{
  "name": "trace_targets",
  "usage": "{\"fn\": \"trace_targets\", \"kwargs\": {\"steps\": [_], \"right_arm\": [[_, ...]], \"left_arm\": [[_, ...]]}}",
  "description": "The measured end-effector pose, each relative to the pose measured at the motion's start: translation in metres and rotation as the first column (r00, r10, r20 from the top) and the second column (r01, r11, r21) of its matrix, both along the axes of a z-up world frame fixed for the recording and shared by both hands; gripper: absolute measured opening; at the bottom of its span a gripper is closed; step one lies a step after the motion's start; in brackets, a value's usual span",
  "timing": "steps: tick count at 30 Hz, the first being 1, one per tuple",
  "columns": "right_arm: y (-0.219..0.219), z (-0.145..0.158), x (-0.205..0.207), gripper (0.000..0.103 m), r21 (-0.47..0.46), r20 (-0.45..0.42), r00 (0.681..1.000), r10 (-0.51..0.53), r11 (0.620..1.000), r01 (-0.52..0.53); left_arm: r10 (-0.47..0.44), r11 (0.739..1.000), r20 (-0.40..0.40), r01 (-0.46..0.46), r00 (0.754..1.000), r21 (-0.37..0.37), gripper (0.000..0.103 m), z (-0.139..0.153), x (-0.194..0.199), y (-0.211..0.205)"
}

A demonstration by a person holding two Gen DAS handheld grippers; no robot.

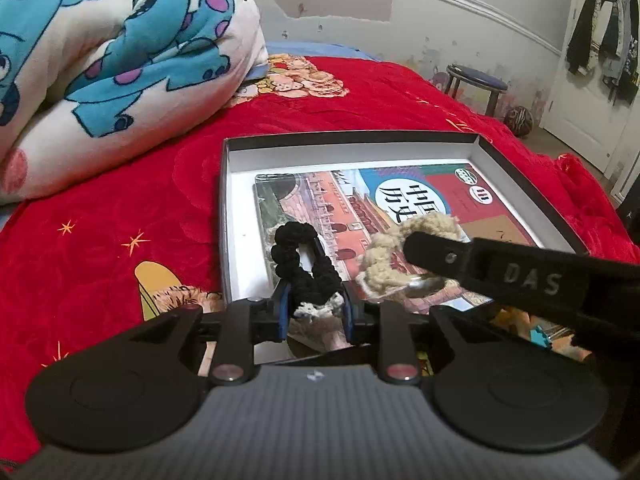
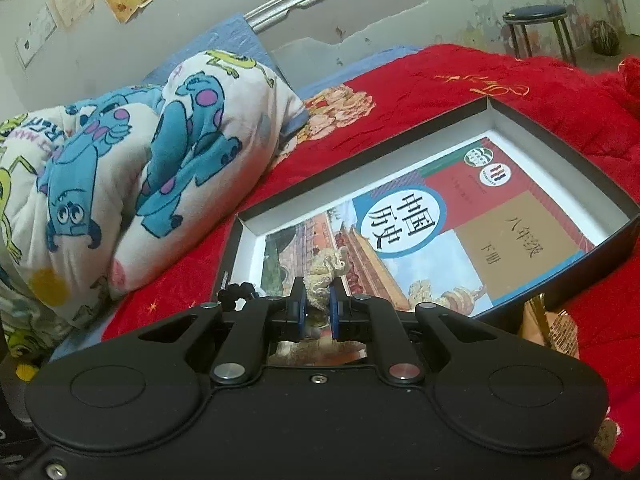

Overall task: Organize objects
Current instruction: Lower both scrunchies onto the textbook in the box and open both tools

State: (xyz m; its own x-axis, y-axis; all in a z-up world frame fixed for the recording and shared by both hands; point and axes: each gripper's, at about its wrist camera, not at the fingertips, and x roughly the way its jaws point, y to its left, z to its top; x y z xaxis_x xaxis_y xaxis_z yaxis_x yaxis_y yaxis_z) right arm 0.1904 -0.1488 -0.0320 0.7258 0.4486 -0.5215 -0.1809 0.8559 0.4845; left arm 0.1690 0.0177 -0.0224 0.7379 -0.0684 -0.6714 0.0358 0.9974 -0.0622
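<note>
The black hair tie [image 1: 306, 266] in the left wrist view lies between the fingers of the left gripper [image 1: 314, 276], at the near left corner of a shallow box [image 1: 234, 184] on a red bedspread [image 1: 120, 216]. The gripper's blue pads are slightly spread on either side of the tie; whether they press on it I cannot tell. The tie rests partly on a book [image 1: 340, 200] that lies flat in the box. Just to its right a beige hair tie [image 1: 384, 260] sits on the book, pinched by the right gripper [image 1: 416, 254], which reaches in from the right edge. A cartoon-print quilt [image 1: 112, 52] is bunched at the upper left, and a stool [image 1: 476, 80] stands beyond the bed

In the right wrist view the right gripper [image 2: 318, 308] has its blue pads pressed together on the beige hair tie [image 2: 326, 272], which bulges out above the fingertips over the book's [image 2: 440, 232] near left corner. The box [image 2: 560, 168] runs away toward the upper right on the red bedspread [image 2: 400, 80]. A bit of the black hair tie [image 2: 236, 294] shows just left of the gripper, at the box's near left corner. The quilt [image 2: 140, 168] is heaped to the left and the stool [image 2: 536, 16] stands at the far wall
</note>
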Motion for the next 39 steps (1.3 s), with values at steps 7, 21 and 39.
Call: {"fn": "trace_targets", "kwargs": {"steps": [7,21,39], "right_arm": [[0.004,-0.001,-0.001,0.012,-0.003,-0.002,1.000,0.014,1.000,-0.014],[0.010,-0.005,-0.002,0.012,-0.034,-0.031,0.999,0.014,0.999,-0.015],[0.003,-0.017,0.006,0.012,0.041,-0.107,0.994,0.024,0.999,-0.020]], "left_arm": [[-0.002,1.000,0.002,0.001,1.000,0.003,0.033,-0.001,0.000,-0.002],[0.001,1.000,-0.035,-0.001,0.999,-0.001,0.033,-0.005,0.002,-0.001],[0.010,1.000,-0.035,-0.010,0.999,0.016,0.044,-0.009,0.002,-0.002]]}}
